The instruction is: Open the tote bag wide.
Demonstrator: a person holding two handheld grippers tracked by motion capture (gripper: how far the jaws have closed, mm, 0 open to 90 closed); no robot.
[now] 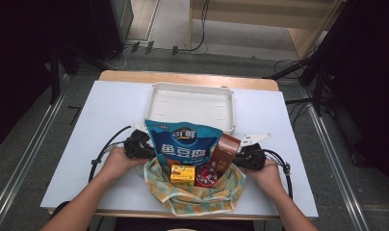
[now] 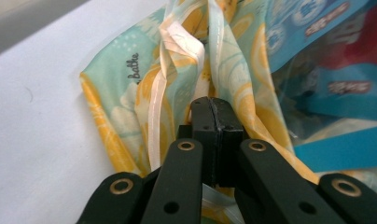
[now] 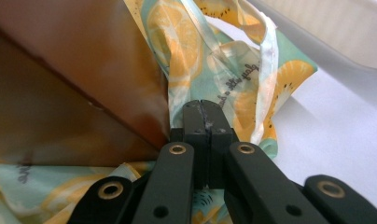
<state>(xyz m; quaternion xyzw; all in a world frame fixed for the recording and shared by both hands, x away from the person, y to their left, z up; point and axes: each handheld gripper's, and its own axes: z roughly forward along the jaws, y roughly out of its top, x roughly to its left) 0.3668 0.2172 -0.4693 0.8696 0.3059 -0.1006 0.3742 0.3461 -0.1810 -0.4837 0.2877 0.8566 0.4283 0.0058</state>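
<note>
Item: lemon-print bag (image 1: 195, 195) of thin glossy fabric, lying open near the front edge of the table (image 1: 86, 144), loaded with a blue snack pouch (image 1: 185, 144), a brown packet (image 1: 226, 151), a small yellow box (image 1: 182, 174) and a red round tin (image 1: 207, 175). Holds: the left gripper (image 2: 210, 106) is closed flat on a fold of the bag's left rim beside its pale ribbon handle (image 2: 175, 51); the right gripper (image 3: 205, 109) is likewise clamped on the right rim, hard against the brown packet. Risks, as judged: the slick cloth could be drawn out of either pinch if the load is lifted unevenly; the tall pouch and the packet, leaning out above the rim, could be tipped onto the table; the ribbon could be snagged. Surface: a white sheet laid over a wooden tabletop, with an empty white tray (image 1: 190, 106) just behind the bag. Room: grey floor, cables, dark stands at both sides, pale wooden furniture at the back.
</note>
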